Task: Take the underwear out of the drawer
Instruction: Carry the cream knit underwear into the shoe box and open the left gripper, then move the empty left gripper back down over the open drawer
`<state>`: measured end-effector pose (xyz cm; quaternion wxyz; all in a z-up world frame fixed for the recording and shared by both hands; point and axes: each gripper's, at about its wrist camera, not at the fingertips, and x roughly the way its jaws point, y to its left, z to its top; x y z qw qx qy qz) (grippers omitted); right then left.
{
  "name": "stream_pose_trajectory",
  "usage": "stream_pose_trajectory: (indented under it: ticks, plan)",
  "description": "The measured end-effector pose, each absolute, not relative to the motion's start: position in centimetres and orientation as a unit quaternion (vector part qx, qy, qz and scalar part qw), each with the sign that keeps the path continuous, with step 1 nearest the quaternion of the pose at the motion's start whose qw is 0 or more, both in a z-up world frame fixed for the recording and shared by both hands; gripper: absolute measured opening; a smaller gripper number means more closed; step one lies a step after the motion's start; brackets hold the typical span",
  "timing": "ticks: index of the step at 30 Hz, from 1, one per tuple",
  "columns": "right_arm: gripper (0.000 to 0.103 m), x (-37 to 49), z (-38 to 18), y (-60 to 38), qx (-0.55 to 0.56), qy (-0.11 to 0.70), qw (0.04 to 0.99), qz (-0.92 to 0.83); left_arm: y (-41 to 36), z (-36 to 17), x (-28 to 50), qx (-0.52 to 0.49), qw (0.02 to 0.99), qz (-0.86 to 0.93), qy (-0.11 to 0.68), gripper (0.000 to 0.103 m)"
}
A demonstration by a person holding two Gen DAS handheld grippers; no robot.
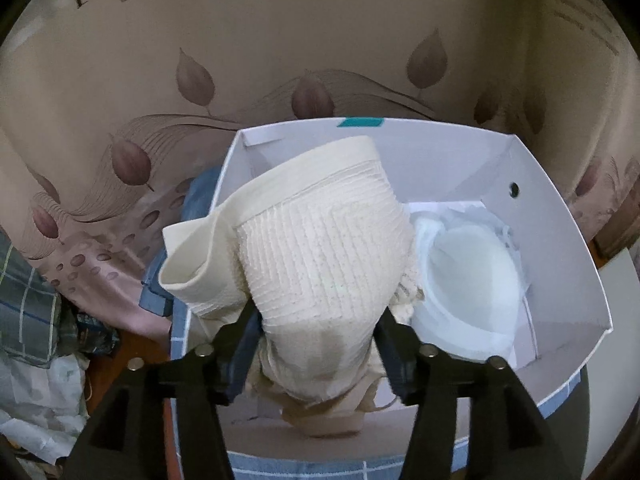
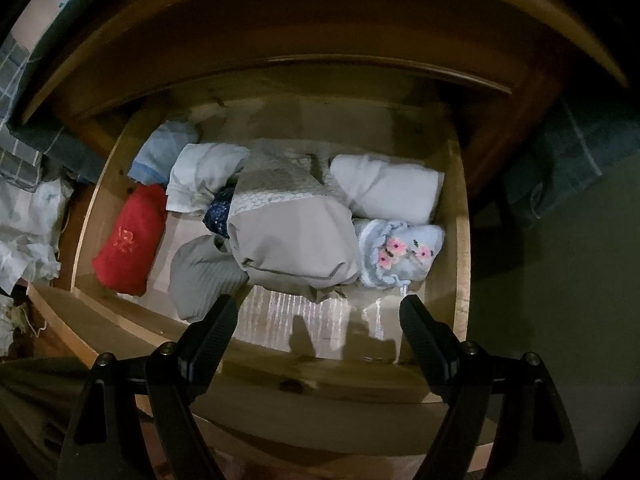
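A cream ribbed pair of underwear (image 1: 320, 264) hangs between the fingers of the left gripper (image 1: 316, 340) over a white cardboard box (image 1: 560, 240), its smooth waistband folded out toward the left wall and its lower end bunched on the box floor. The fingers stand part open on either side of the cloth; whether their pads press on it cannot be told. In the box's right half lies a pale padded bra (image 1: 468, 276), its cup smooth and rounded. To finish this drop well, the fingers would probably need to part fully and lift straight up, so that the soft knit slides free and does not catch on a pad or drag the light box. A beige curtain (image 1: 280, 40) printed with leaves hangs behind.

Above the open wooden drawer (image 2: 460, 240), the right gripper (image 2: 316, 328) hovers with its fingers wide apart and nothing between them. Below it, from left to right, lie a red folded piece (image 2: 132, 240) with a small embroidered mark, a grey ribbed bundle (image 2: 200, 276), a large taupe garment (image 2: 288, 240) with a patterned band, a white roll (image 2: 388, 192) and a pale blue frilled piece (image 2: 400, 252) with pink flowers. The drawer's front strip of floor is bare. A next pick likely goes best on a single compact roll, pinched at its thick middle.
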<state>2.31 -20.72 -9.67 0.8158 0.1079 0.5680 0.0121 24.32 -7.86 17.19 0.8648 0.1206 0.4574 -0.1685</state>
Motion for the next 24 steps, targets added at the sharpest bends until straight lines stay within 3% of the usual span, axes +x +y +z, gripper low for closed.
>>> stream_pose_trajectory:
  ticks: [13, 24]
  plan:
    - [0.08, 2.6, -9.8, -21.3, 0.109, 0.569, 0.815, 0.008, -6.3, 18.5, 22.1, 0.085, 0.871, -0.171, 0.452, 0.064]
    - [0.08, 2.5, -9.4, -21.9, 0.121, 0.561, 0.819, -0.002, -1.6, 18.8, 13.0, 0.083, 0.875, -0.187, 0.439, 0.064]
